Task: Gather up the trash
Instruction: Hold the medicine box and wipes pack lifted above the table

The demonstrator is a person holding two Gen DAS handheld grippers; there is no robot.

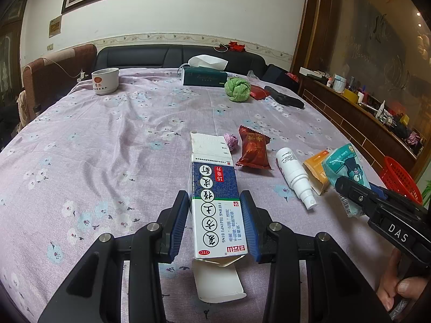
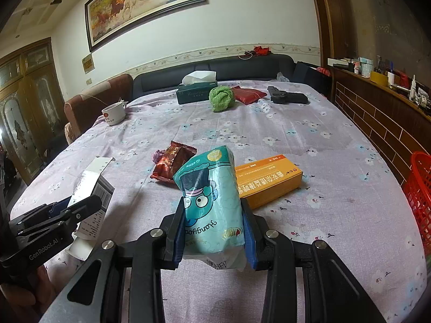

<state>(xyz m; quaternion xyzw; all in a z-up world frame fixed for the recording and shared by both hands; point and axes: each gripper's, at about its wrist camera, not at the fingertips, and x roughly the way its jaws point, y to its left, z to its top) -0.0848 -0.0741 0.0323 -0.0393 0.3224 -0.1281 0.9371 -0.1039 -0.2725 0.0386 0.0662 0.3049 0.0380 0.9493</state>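
Observation:
My left gripper [image 1: 214, 224] is shut on a blue-and-white medicine box [image 1: 215, 202] with both end flaps open. My right gripper [image 2: 214, 230] is shut on a teal tissue pack [image 2: 211, 202] with a cartoon face; the left wrist view shows it too [image 1: 347, 167]. On the flowered tablecloth lie a red snack wrapper [image 1: 253, 150], a crumpled purple wrapper [image 1: 231, 141], a white spray bottle [image 1: 295, 173] and an orange box [image 2: 266, 181]. The left gripper [image 2: 54, 215] with its box [image 2: 94, 196] shows at the left of the right wrist view.
A red plastic basket [image 2: 420, 196] stands past the table's right edge. At the far end sit a white cup [image 1: 105, 80], a green tissue box [image 1: 204, 76], a green cloth ball [image 1: 237, 89], a red pouch [image 2: 247, 94] and a black object [image 2: 287, 97]. A cluttered shelf [image 1: 363, 102] runs along the right.

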